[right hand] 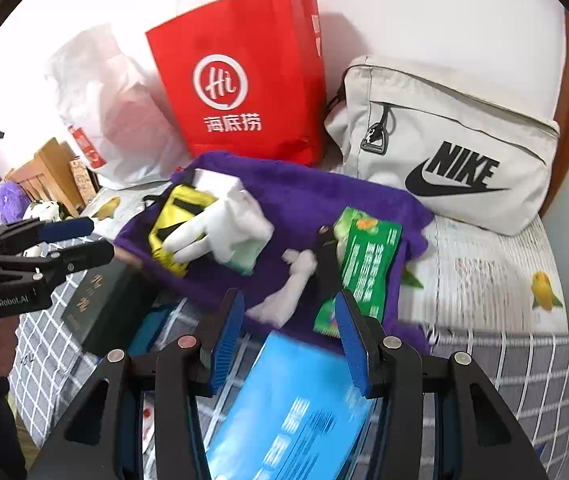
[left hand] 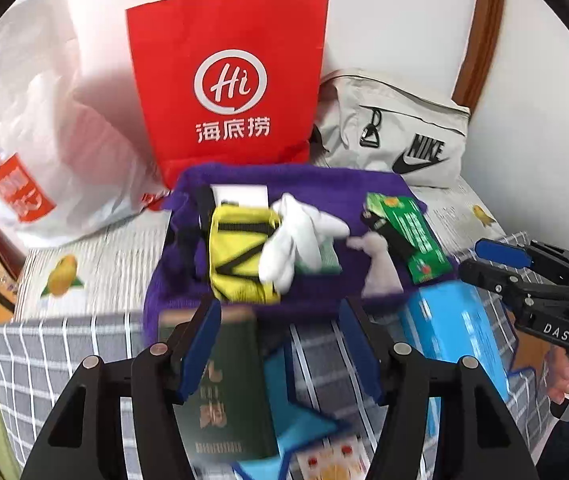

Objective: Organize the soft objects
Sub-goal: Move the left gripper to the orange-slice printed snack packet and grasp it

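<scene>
We hold our left gripper (left hand: 280,344) and right gripper (right hand: 288,340) partly open and empty above the fuzzy purple cloth (right hand: 324,196) bearing a white fabric glove (right hand: 220,228).

Right gripper (right hand: 288,336) sat low centre, blue pads apart, nothing between them; a blue box (right hand: 284,412) lay just under it on the checked cloth (right hand: 524,380). Purple towel (right hand: 304,196) was spread mid-bed, carrying a yellow pouch (right hand: 168,220), a white glove (right hand: 212,228) across it, and a green packet (right hand: 364,264) toward the towel's right edge. Red paper bag (right hand: 240,76) and grey Nike bag (right hand: 444,144) stood against the back wall. Left gripper (right hand: 84,240) was at the left edge, jaws parted, over a dark green box (right hand: 100,304).
</scene>
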A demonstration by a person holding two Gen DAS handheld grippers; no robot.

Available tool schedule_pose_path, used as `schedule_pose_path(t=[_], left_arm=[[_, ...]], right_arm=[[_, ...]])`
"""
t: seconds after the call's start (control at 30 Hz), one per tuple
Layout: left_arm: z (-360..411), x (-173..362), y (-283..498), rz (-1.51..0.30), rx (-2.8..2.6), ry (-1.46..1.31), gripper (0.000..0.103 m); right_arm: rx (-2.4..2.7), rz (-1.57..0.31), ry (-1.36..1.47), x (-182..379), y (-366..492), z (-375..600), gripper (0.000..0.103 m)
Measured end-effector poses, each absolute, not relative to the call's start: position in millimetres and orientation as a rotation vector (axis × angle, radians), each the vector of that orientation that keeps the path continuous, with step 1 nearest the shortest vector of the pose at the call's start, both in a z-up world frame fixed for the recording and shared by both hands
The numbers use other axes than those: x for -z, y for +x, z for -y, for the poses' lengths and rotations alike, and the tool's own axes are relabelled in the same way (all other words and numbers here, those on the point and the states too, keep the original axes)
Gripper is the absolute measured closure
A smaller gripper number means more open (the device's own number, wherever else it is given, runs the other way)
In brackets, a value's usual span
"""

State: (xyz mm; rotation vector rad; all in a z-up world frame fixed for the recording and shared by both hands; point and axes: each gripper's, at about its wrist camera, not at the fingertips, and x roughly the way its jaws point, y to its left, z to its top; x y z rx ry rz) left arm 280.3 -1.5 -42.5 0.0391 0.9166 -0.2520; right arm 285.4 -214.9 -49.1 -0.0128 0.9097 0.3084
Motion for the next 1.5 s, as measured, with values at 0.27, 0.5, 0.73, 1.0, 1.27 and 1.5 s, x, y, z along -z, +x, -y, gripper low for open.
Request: schedule_pose_path(t=[0.27,0.5,0.73,1.0,1.27,1.5], left_arm=[[-2.8,58.7,213.5,-0.935,0.264,0.018,0.043],[4.3,92.4,173.6,-0.989,0.254,0.008,0.043],[12.3,119.1,149.7,-1.016,0.246,-0.019,0.038],[15.8,140.6,145.1,-1.049,0.206,-0.021,0.034],[18.9,151.7,155.5,-1.070,0.222,-0.049,0.027],[45.4,160.0,166.3,-1.076,0.174,0.070,0.019]], right_arm=[[-0.278,-0.906,0.000,46.8,231.2,212.0,0.055],[-0.238,-0.913,-0.004,59.0,192.3,218.5,0.055],[-0.222,-0.911,-0.013,70.4,162.2,227.8,0.055],[-0.238,-0.916,-0.003,81.6,143.6,229.7,0.055],[-0.249,-0.934,-0.001,93.5,140.2,229.7,0.055],[-0.254,-0.931,0.002,94.6,138.3,232.8,0.055]])
